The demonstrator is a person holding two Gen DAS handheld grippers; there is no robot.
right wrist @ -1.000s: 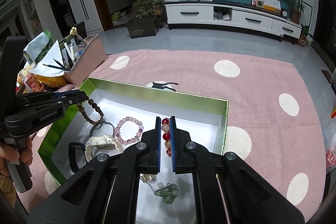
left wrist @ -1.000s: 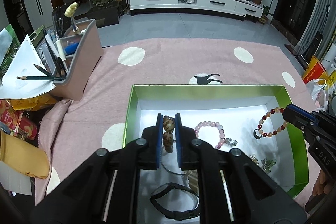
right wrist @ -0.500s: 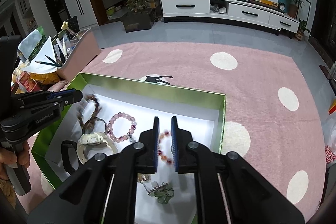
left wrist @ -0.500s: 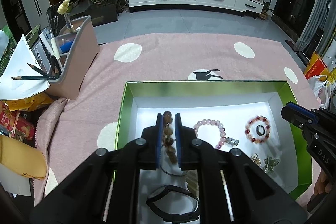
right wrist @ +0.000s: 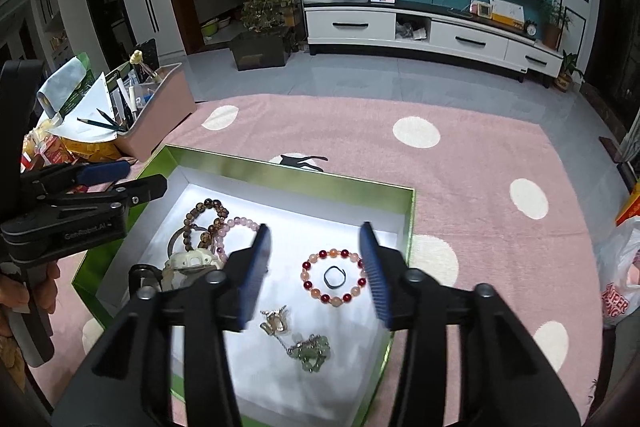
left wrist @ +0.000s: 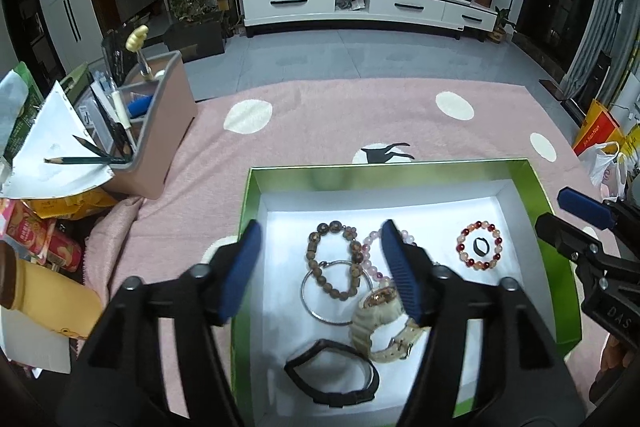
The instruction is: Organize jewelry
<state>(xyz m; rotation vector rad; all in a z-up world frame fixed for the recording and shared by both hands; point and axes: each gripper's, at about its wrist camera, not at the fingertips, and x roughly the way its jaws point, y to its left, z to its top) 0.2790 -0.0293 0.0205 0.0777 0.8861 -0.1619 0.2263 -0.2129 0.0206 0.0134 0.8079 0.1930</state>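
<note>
A green box (left wrist: 538,183) with a white floor lies on the pink rug. My left gripper (left wrist: 322,269) is open and empty above a brown bead bracelet (left wrist: 334,263), which lies on a silver bangle (left wrist: 316,303) beside a cream watch (left wrist: 384,331) and a black band (left wrist: 332,373). My right gripper (right wrist: 316,267) is open and empty above a red and orange bead bracelet (right wrist: 334,277) that lies around a small dark ring (right wrist: 334,275). A pink bead bracelet (right wrist: 240,227) and a green pendant chain (right wrist: 308,347) also lie in the box.
A pink desk organizer (left wrist: 160,131) with pencils and papers stands left of the box. Snack packets (left wrist: 36,239) lie at the far left. A plastic bag (right wrist: 618,275) sits at the right. A white TV cabinet (left wrist: 360,5) stands across the grey floor.
Both grippers have opened. The left one let go of the brown bead bracelet and the right one let go of the red bracelet; both now lie on the box floor.
</note>
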